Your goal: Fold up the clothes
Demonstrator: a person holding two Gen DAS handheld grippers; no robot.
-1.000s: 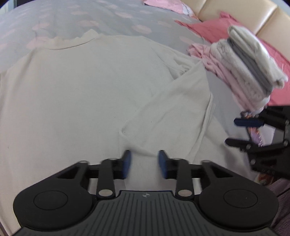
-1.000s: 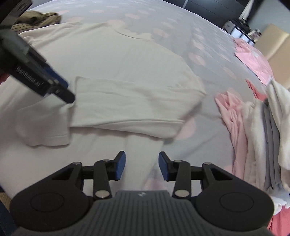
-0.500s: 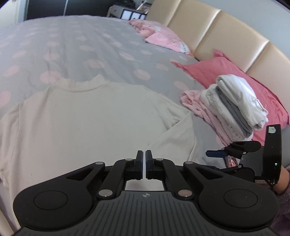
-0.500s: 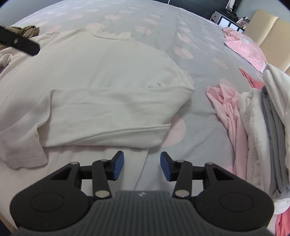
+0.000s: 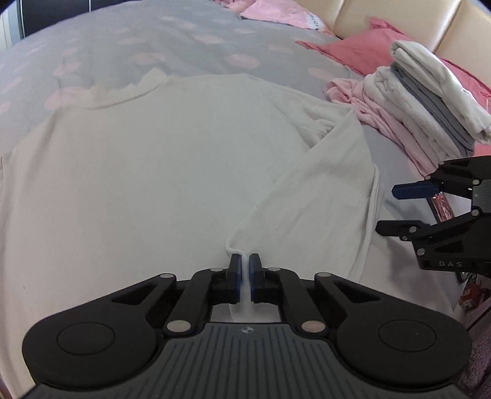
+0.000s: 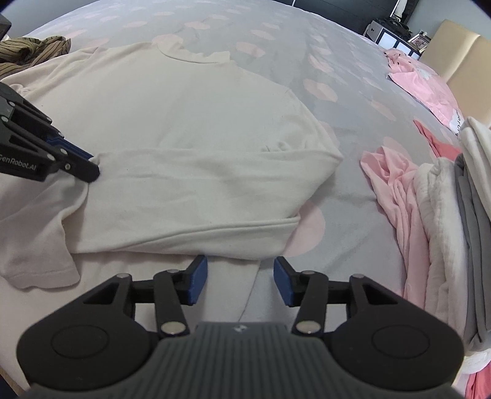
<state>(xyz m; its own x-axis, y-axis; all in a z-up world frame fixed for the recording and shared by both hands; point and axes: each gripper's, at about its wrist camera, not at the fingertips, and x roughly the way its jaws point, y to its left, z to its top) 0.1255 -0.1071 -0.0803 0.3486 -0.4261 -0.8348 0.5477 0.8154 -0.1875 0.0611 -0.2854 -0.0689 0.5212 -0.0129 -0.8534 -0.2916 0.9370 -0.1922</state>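
Note:
A cream long-sleeved top lies flat on the grey spotted bed, collar away from me, one sleeve folded across its body. My left gripper is shut on the cuff end of that sleeve. In the right wrist view the top fills the middle and the left gripper pinches the sleeve at the left. My right gripper is open and empty, just above the top's side edge near the folded sleeve. It also shows at the right of the left wrist view.
A stack of folded white, grey and pink clothes sits at the right, also in the right wrist view. Pink pillows and a beige headboard lie beyond. A brown striped garment lies at far left.
My left gripper shut on the sleeve cuff, rose, and has now come back down low over the top. The right gripper stayed open and shifted slightly.

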